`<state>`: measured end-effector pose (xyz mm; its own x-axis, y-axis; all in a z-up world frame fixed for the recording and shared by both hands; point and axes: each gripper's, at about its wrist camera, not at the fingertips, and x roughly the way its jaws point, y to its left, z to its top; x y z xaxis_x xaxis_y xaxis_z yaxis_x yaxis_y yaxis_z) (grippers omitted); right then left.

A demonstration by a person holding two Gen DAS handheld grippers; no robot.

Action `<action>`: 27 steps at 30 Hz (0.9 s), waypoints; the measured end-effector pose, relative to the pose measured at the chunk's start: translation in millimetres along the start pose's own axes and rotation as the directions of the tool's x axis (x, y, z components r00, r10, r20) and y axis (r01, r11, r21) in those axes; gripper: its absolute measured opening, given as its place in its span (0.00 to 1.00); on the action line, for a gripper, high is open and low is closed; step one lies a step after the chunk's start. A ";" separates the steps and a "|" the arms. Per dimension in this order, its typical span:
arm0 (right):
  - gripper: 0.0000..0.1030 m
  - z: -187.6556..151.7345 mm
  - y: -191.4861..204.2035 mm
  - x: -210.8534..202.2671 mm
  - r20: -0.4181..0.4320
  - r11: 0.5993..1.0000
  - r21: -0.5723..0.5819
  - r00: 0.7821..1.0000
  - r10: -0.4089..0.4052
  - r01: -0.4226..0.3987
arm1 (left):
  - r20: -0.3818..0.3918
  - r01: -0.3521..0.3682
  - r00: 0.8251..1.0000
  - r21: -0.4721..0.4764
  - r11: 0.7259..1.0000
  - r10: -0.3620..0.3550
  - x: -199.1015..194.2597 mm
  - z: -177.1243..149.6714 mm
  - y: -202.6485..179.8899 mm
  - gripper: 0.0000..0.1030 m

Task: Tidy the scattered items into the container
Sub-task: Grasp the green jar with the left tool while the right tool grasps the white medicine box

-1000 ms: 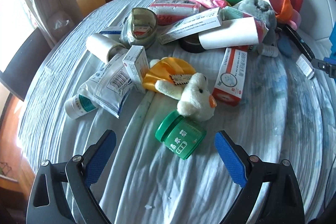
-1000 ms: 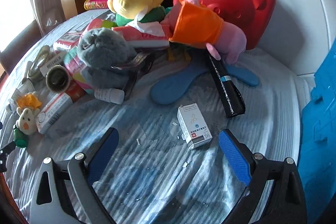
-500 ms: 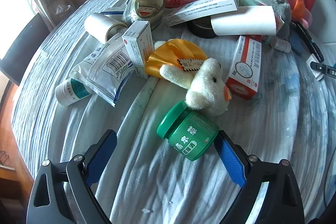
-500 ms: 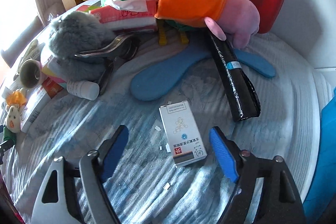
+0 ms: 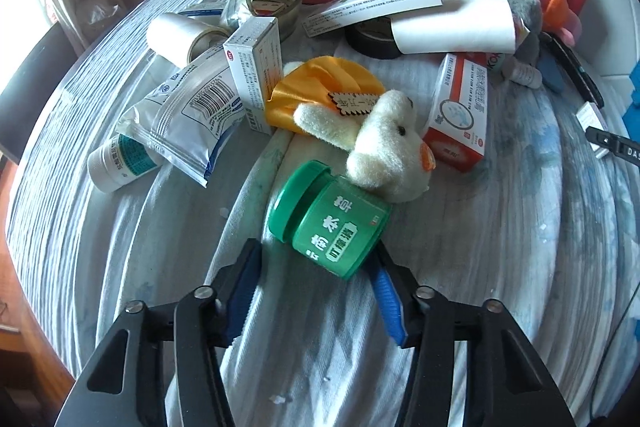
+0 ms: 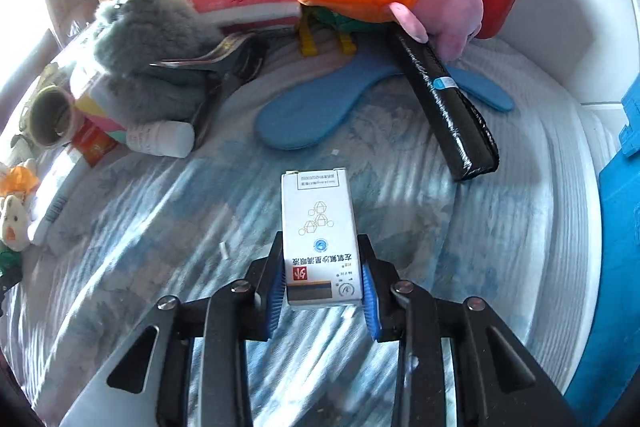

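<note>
my left tool (image 5: 316, 283) tilts steeply down over the tabletop (image 5: 500, 267), its jaws closing around the green jar (image 5: 332, 223); the right pad touches the jar's base while the left pad is apart from the lid. the jar lies on its side, its upper side against the white plush bear (image 5: 384, 147) at 12 o'clock. bare cloth runs from 3 to 9 o'clock below the jar; the clutter crowds 10 to 2 o'clock. my right tool (image 6: 324, 287), also pitched down, is clamped on the near end of the white medicine box (image 6: 318, 227). around it the cloth is open from 8 to 4 o'clock, with a blue insole (image 6: 320, 107) at 12 and a black roll (image 6: 444, 103) at 1 o'clock. a second ago both tools were spread wide, the jar and the box lying loose ahead of them.
</note>
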<state>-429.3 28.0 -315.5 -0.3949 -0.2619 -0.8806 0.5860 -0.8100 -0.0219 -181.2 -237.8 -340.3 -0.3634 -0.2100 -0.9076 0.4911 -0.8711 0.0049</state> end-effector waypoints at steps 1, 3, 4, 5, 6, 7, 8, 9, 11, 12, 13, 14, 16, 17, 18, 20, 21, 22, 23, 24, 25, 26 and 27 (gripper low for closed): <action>0.31 -4.3 3.2 -4.8 0.007 1.000 0.010 1.000 0.017 -0.017 | 0.002 0.000 1.000 0.006 1.000 0.000 -0.5 0.0 0.4 0.38; 0.31 -10.6 8.4 -13.3 0.022 0.998 0.032 0.999 0.047 -0.047 | 0.010 0.000 1.000 0.018 1.000 0.000 -1.9 -0.4 2.3 0.20; 0.31 -13.5 10.2 -17.4 0.031 0.997 0.043 0.998 0.057 -0.059 | 0.016 -0.001 1.000 0.024 1.000 0.000 -2.5 -0.9 3.8 0.15; 0.31 -15.9 13.1 -22.0 0.038 0.996 0.053 0.997 0.064 -0.066 | 0.021 0.000 1.000 0.031 1.000 0.000 -3.0 -2.0 5.8 0.10; 0.31 -18.2 16.5 -27.0 0.045 0.996 0.060 0.997 0.069 -0.072 | 0.025 0.001 1.000 0.038 0.999 -0.002 -3.4 -3.0 7.9 0.07; 0.31 -19.6 19.8 -28.8 0.050 0.995 0.064 0.996 0.074 -0.077 | 0.025 0.007 1.000 0.044 0.999 -0.009 -3.8 -3.7 9.9 0.07; 0.31 -20.5 21.4 -31.1 0.050 0.995 0.063 0.996 0.078 -0.081 | 0.023 0.014 1.000 0.050 0.999 -0.015 -4.3 -4.2 11.8 0.07; 0.31 -21.3 21.8 -34.6 0.048 0.995 0.061 0.996 0.081 -0.084 | 0.016 0.020 1.000 0.051 0.999 -0.021 -5.0 -4.1 13.4 0.09; 0.31 -23.0 22.5 -36.9 0.045 0.994 0.058 0.995 0.089 -0.092 | 0.008 0.013 1.000 0.028 1.000 -0.013 -6.5 -3.0 17.6 0.22; 0.31 -24.6 23.1 -39.4 0.048 0.994 0.059 0.994 0.093 -0.096 | 0.012 0.029 1.000 0.004 1.000 -0.029 -9.9 -2.9 19.7 0.37; 0.31 -24.4 22.6 -39.3 0.049 0.993 0.060 0.994 0.096 -0.099 | 0.016 0.046 0.999 -0.021 0.999 -0.045 -13.3 -2.8 21.8 0.45; 0.31 -24.2 22.8 -40.0 0.048 0.993 0.061 0.994 0.099 -0.101 | 0.021 0.059 0.998 -0.042 0.997 -0.059 -17.1 -2.5 23.3 0.57; 0.31 -24.7 22.5 -41.6 0.048 0.992 0.062 0.993 0.106 -0.109 | 0.045 0.077 0.996 -0.052 0.996 -0.075 -27.1 -1.5 20.3 0.58; 0.31 -24.8 21.8 -41.8 0.046 0.992 0.060 0.993 0.107 -0.109 | 0.053 0.083 0.995 -0.040 0.996 -0.080 -30.2 0.4 17.2 0.59; 0.31 -25.0 21.0 -42.2 0.046 0.992 0.060 0.993 0.107 -0.110 | 0.057 0.077 0.996 -0.022 0.997 -0.076 -30.1 4.0 14.4 0.62; 0.31 -25.0 19.3 -43.1 0.047 0.991 0.068 0.992 0.115 -0.118 | 0.063 0.059 0.996 0.009 0.998 -0.060 -27.8 9.2 6.4 0.62; 0.31 -24.8 18.5 -43.0 0.049 0.990 0.073 0.992 0.120 -0.123 | 0.063 0.058 0.996 0.010 0.998 -0.058 -24.5 12.3 5.2 0.62; 0.31 -24.6 17.7 -42.9 0.050 0.989 0.078 0.991 0.125 -0.128 | 0.063 0.056 0.996 0.011 0.998 -0.057 -21.2 15.4 4.0 0.62; 0.31 -24.4 16.9 -42.7 0.052 0.988 0.083 0.990 0.129 -0.133 | 0.062 0.056 0.997 0.011 0.998 -0.056 -17.4 18.5 3.5 0.62; 0.31 -23.9 16.5 -42.7 0.053 0.986 0.088 0.990 0.134 -0.139 | 0.055 0.059 0.997 0.008 0.998 -0.060 -11.9 21.5 5.4 0.62; 0.31 -23.7 16.6 -42.9 0.054 0.986 0.089 0.989 0.139 -0.143 | 0.047 0.063 0.997 0.006 0.998 -0.063 -6.6 24.2 7.3 0.61; 0.31 -23.6 16.9 -43.2 0.054 0.985 0.089 0.988 0.142 -0.147 | 0.033 0.066 0.997 0.003 0.998 -0.066 -1.8 25.5 9.0 0.54; 0.31 -23.7 17.0 -43.4 0.054 0.985 0.090 0.988 0.145 -0.150 | 0.022 0.069 0.997 -0.001 0.998 -0.069 2.2 26.8 10.7 0.49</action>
<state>-385.5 38.1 -288.9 -0.3434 -0.4049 -0.8474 0.5723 -0.8057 0.1531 -197.9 -259.5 -330.9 -0.4138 -0.1588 -0.8964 0.4652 -0.8833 -0.0583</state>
